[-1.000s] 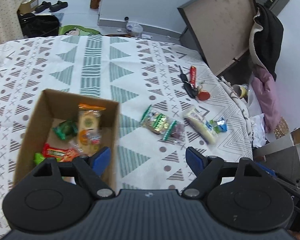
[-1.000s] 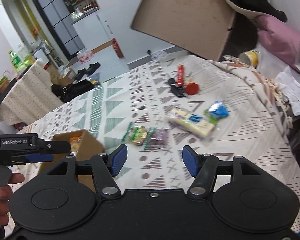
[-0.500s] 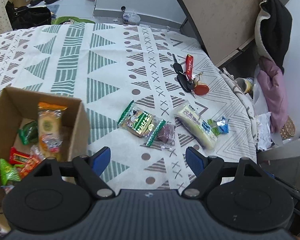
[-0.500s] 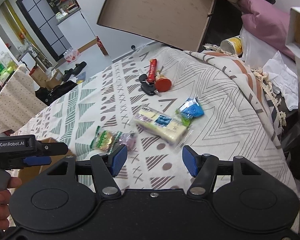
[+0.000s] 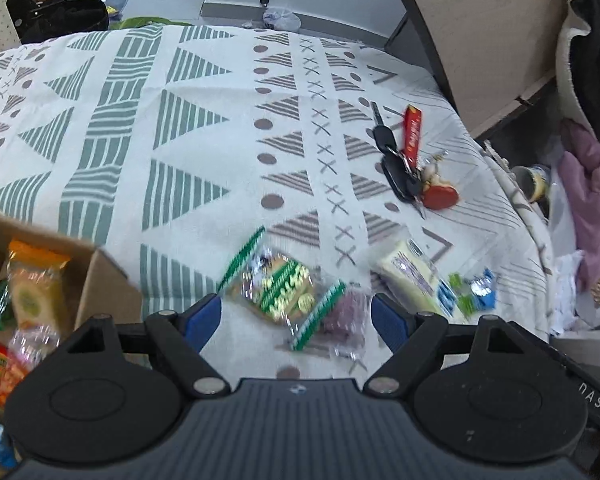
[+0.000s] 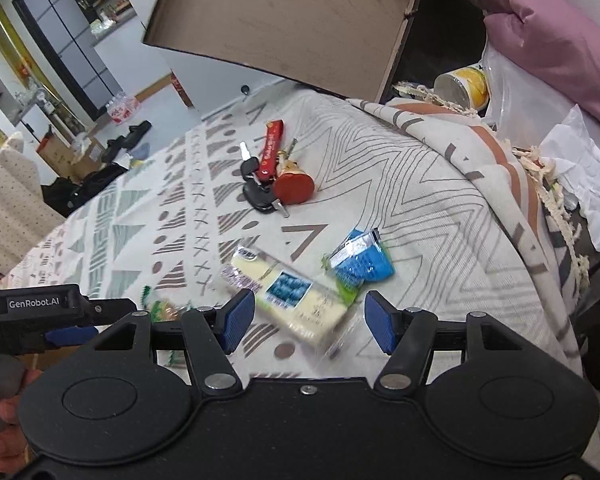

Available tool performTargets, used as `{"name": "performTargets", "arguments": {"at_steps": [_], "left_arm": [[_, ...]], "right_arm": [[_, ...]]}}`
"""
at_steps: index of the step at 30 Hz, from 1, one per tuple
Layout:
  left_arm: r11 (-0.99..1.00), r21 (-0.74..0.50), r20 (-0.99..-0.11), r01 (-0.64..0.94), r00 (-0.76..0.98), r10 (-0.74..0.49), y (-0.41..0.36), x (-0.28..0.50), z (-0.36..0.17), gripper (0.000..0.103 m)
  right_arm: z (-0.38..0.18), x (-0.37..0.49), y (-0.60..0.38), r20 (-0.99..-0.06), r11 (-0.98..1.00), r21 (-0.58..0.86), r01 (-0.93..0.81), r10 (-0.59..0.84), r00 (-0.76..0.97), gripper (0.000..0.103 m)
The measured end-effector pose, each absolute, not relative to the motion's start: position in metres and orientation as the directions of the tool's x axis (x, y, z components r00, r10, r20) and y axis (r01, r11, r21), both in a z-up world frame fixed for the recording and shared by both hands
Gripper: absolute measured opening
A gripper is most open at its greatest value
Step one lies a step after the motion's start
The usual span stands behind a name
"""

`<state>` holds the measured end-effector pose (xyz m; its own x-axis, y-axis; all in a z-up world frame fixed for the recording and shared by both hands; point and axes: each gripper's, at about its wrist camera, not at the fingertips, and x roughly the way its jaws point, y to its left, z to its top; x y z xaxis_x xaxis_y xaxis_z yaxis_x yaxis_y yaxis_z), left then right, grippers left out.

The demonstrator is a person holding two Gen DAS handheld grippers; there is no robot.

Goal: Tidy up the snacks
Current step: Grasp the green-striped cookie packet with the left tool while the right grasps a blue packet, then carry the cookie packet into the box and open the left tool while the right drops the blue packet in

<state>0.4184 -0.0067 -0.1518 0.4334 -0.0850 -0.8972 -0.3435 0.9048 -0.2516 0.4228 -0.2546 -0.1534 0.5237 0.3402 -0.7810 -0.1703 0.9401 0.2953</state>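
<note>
Both grippers hover wide open over snacks on a patterned cloth.

Left gripper (image 5: pixel 296 318) frames the green-striped packet (image 5: pixel 278 290), lying diagonally; right gripper (image 6: pixel 309 320) frames the pale yellow bar (image 6: pixel 288 294), also diagonal, empty-jawed.

Spread with a patterned cloth (image 5: pixel 204 128), a surface bearing a cardboard box (image 5: pixel 104 280) of snacks at left, a green-edged packet (image 5: pixel 276 284) beside a purple one (image 5: pixel 346 314), a pale yellow bar (image 6: pixel 292 296), a blue wrapper (image 6: pixel 362 262) touching it, keys (image 6: pixel 266 184) beyond.
</note>
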Motion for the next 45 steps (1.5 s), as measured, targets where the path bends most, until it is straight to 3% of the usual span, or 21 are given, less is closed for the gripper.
{"name": "performTargets", "arguments": {"at_steps": [17, 19, 20, 22, 29, 31, 39, 45], "left_arm": [[0.890, -0.200, -0.944, -0.409, 0.323, -0.063, -0.004, 0.459, -0.208, 0.081], [0.893, -0.201, -0.944, -0.404, 0.322, -0.066, -0.006, 0.455, -0.211, 0.081], [0.897, -0.197, -0.944, -0.397, 0.325, -0.064, -0.007, 0.454, -0.212, 0.081], [0.900, -0.194, -0.946, -0.390, 0.317, -0.067, -0.008, 0.452, -0.214, 0.080], [0.883, -0.262, -0.938, -0.390, 0.317, -0.138, -0.001, 0.445, -0.204, 0.051], [0.881, -0.265, -0.937, -0.391, 0.322, -0.139, 0.002, 0.441, -0.199, 0.024], [0.881, -0.302, -0.920, -0.366, 0.355, -0.168, 0.006, 0.421, -0.177, 0.007], [0.889, -0.335, -0.896, -0.312, 0.397, -0.198, 0.001, 0.405, -0.158, 0.000]], "right_arm": [[-0.200, 0.482, -0.241, -0.861, 0.977, 0.161, -0.141, 0.209, 0.463, 0.062], [-0.201, 0.483, -0.236, -0.868, 0.977, 0.141, -0.161, 0.200, 0.455, 0.050], [-0.201, 0.484, -0.235, -0.873, 0.977, 0.134, -0.165, 0.196, 0.448, 0.049], [-0.201, 0.486, -0.234, -0.880, 0.974, 0.144, -0.177, 0.208, 0.426, 0.034], [-0.189, 0.468, -0.234, -0.875, 0.968, 0.179, -0.175, 0.238, 0.423, 0.030], [-0.182, 0.460, -0.235, -0.869, 0.969, 0.184, -0.165, 0.239, 0.434, 0.030], [-0.161, 0.431, -0.239, -0.847, 0.964, 0.224, -0.143, 0.265, 0.460, 0.030], [-0.143, 0.406, -0.234, -0.830, 0.959, 0.238, -0.152, 0.282, 0.482, 0.030]]}}
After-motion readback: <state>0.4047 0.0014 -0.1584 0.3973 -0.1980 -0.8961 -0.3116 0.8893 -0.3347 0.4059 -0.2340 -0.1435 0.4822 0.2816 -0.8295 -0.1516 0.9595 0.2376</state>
